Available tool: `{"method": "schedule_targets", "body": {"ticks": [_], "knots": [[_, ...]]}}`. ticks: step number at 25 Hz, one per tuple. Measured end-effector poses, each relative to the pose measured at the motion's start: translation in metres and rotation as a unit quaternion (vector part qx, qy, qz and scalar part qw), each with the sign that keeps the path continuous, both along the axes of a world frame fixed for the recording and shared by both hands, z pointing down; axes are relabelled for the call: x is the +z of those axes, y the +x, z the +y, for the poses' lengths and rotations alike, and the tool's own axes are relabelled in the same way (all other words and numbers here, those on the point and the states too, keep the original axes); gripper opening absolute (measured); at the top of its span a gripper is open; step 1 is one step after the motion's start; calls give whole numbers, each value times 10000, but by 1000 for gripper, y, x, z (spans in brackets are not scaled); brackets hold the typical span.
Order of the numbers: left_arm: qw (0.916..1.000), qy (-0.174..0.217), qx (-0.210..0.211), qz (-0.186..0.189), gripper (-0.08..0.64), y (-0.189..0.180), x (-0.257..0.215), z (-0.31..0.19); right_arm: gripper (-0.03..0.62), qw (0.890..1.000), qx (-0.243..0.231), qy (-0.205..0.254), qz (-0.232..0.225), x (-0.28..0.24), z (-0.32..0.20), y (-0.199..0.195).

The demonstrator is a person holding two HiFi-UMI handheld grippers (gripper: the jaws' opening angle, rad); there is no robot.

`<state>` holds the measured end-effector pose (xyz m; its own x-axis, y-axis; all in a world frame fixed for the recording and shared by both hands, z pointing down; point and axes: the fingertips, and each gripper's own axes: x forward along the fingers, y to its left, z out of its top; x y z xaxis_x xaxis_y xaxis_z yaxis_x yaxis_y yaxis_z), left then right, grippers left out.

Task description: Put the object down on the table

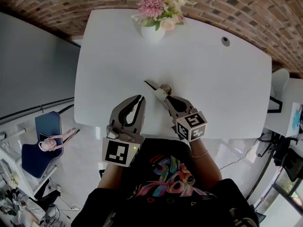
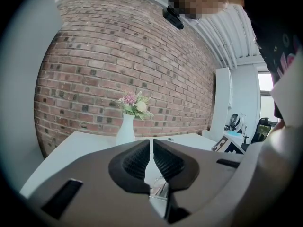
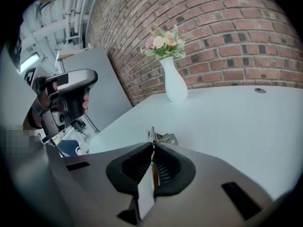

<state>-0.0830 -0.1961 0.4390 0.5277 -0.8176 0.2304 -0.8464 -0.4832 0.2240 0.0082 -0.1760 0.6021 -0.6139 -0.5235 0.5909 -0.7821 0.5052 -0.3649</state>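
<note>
While right gripper [image 1: 166, 97] clamps thin flat object [image 1: 154, 88] over white table [image 1: 227, 89], lower flat, part jaws slowly; left gripper [image 1: 140, 101] closed, empty.

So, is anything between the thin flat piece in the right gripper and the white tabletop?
Nothing visible. The white table lies bare under the thin flat piece held by the right gripper; the white flower vase stands at the far edge.

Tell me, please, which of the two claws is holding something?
The right claw: it is shut on a thin flat tool that sticks out past its tips. The left claw is shut with nothing in it.
</note>
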Motion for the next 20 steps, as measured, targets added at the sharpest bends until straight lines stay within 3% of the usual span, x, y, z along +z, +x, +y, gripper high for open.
{"method": "schedule_targets", "body": {"ticks": [12, 20], "knots": [[10000, -47, 53, -38, 40, 5, 5, 1, 52, 9997, 178, -191, -29, 11, -12, 12], [10000, -27, 21, -38, 40, 5, 6, -2, 67, 9998, 151, -78, 37, 15, -17, 13]]}}
